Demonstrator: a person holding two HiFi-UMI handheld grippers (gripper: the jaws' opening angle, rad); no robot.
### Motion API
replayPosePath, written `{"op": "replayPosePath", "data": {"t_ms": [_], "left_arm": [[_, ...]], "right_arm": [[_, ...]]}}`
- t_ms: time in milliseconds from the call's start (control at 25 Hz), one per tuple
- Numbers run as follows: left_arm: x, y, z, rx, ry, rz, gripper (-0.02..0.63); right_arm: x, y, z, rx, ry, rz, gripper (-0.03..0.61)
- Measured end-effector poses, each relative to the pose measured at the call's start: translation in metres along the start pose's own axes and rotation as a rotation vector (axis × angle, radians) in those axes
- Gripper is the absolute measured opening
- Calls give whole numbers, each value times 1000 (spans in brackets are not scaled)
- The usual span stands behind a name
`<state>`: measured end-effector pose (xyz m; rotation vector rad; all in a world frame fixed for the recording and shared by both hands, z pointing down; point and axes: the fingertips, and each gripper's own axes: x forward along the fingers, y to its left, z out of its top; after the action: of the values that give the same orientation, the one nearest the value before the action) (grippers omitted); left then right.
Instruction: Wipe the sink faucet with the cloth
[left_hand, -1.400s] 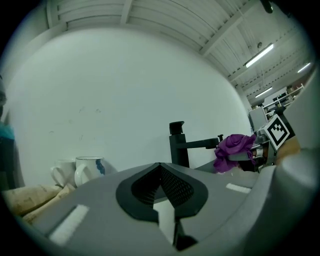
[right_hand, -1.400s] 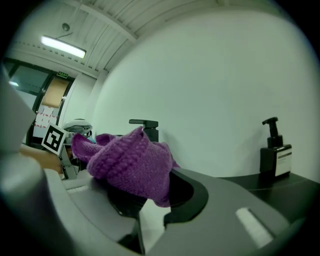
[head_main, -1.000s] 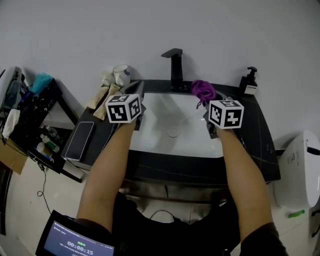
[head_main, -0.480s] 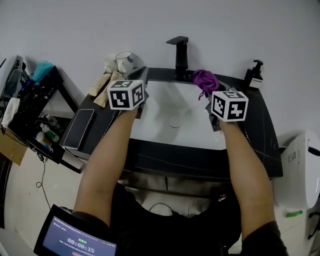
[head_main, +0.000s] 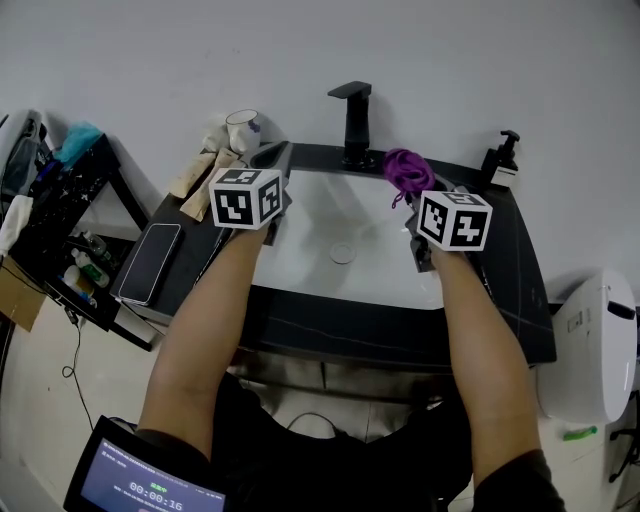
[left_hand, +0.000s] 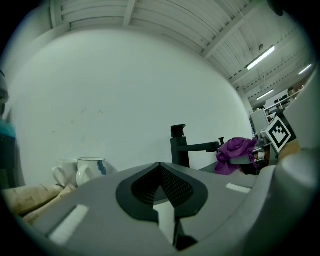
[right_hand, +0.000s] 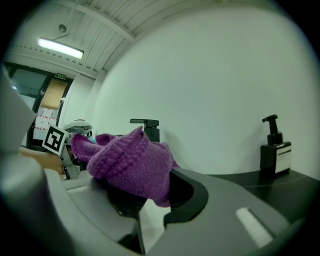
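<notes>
**Cloth in the right claw, faucet not yet touched**

Across the head view, a dark stone surface (head_main: 500, 290) with a white rectangular basin (head_main: 375, 275) sunk into it. At its back edge, upright against the wall, a black angular metal faucet (head_main: 355, 125). Just right of the faucet, raised over the basin's far corner, the right claw (head_main: 416, 212), closed on a purple knitted cloth (head_main: 407, 172) bunched over its tips. Opposite, at the basin's left rim, the left claw (head_main: 274, 165), jaws together on nothing.

Probably soft, light and floppy, that cloth: nothing to break, but apt to slip loose if pinched by a thin edge. Best held by a thick fold, with a loose wad left forward of the tips to meet the metal. Rigid and fixed, the faucet; likely smooth, so calling for firm pressure.

Only in the right claw view: the knit ribs, and the bundle heaped on top of the jaws with the faucet head behind. Only in the left claw view: the spout in side profile, cloth close beside its tip, no contact visible. Only in the head view: both claws' places about the basin.
</notes>
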<state>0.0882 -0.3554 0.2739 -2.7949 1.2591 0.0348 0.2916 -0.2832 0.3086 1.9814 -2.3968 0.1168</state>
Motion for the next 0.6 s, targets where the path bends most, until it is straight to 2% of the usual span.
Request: {"op": "replayPosePath", "data": {"t_ms": [240,600], "left_arm": [[0,0,0,4,2,1,17],[0,0,0,8,1,0,17]], "right_arm": [[-2,-11,-5,74,24,-35,60],[-1,-11,-8,58,38,-44,60]]}}
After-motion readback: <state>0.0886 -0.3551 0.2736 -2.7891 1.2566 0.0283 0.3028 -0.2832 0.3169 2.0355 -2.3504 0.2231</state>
